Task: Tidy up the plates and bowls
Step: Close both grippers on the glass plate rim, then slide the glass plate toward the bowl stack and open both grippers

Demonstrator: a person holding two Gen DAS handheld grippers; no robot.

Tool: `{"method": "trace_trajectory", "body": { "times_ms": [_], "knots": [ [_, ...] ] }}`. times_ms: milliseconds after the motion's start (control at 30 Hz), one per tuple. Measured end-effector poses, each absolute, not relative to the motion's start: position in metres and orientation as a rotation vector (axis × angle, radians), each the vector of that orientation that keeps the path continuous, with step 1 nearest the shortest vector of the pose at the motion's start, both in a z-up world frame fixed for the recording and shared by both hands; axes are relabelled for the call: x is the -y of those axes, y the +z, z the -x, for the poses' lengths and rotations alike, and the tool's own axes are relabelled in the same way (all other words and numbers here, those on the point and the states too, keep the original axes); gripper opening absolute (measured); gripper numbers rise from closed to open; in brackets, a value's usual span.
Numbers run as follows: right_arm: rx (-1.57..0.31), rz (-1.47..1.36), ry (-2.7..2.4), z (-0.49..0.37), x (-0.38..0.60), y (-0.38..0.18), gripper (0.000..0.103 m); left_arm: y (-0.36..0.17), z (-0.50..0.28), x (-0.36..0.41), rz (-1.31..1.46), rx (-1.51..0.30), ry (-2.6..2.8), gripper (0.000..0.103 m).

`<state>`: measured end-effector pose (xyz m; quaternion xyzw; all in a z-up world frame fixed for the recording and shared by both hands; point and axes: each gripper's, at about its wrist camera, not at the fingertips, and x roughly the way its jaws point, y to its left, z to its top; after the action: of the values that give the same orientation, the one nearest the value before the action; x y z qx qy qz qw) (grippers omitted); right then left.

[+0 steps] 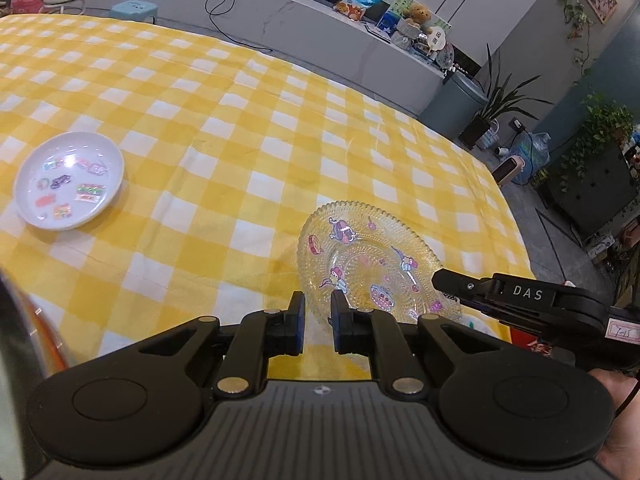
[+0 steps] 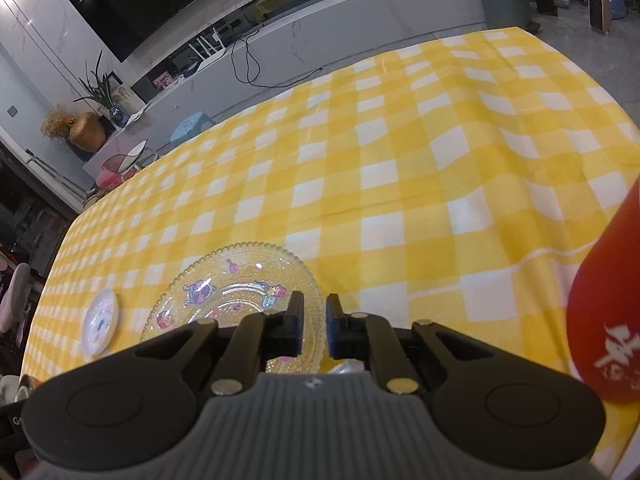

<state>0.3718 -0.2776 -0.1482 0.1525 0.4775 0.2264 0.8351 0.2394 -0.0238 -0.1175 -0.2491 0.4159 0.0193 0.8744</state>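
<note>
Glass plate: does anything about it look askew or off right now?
Yes. The glass plate is tilted, its near rim pinched by both the left tool and the right tool, so it no longer lies flat on the checked tablecloth. No chips or spills show. The white plate sits flat.

Yellow checked tablecloth (image 2: 400, 152), grey floor (image 1: 560, 236), marble bench (image 1: 280, 12), perhaps a television (image 2: 160, 4).

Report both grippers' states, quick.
Left gripper: closed on the rim of the glass plate.
Right gripper: closed on the same plate's opposite rim.
</note>
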Motion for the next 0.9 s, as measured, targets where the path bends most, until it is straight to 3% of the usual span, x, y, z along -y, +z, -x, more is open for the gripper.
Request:
{"method": "trace_trajectory", "body": {
  "times_ms": [500, 900],
  "knots": [
    [-1.141, -0.286, 0.571, -0.346, 0.261, -0.152, 0.010, -0.102, -0.197, 0.023, 0.454, -0.912, 0.083, 0.016],
    [-1.164, -0.257, 0.598, -0.342, 0.255, -0.155, 0.012, -0.126, -0.178, 0.032, 0.460, -1.005, 0.082, 0.017]
  ]
}}
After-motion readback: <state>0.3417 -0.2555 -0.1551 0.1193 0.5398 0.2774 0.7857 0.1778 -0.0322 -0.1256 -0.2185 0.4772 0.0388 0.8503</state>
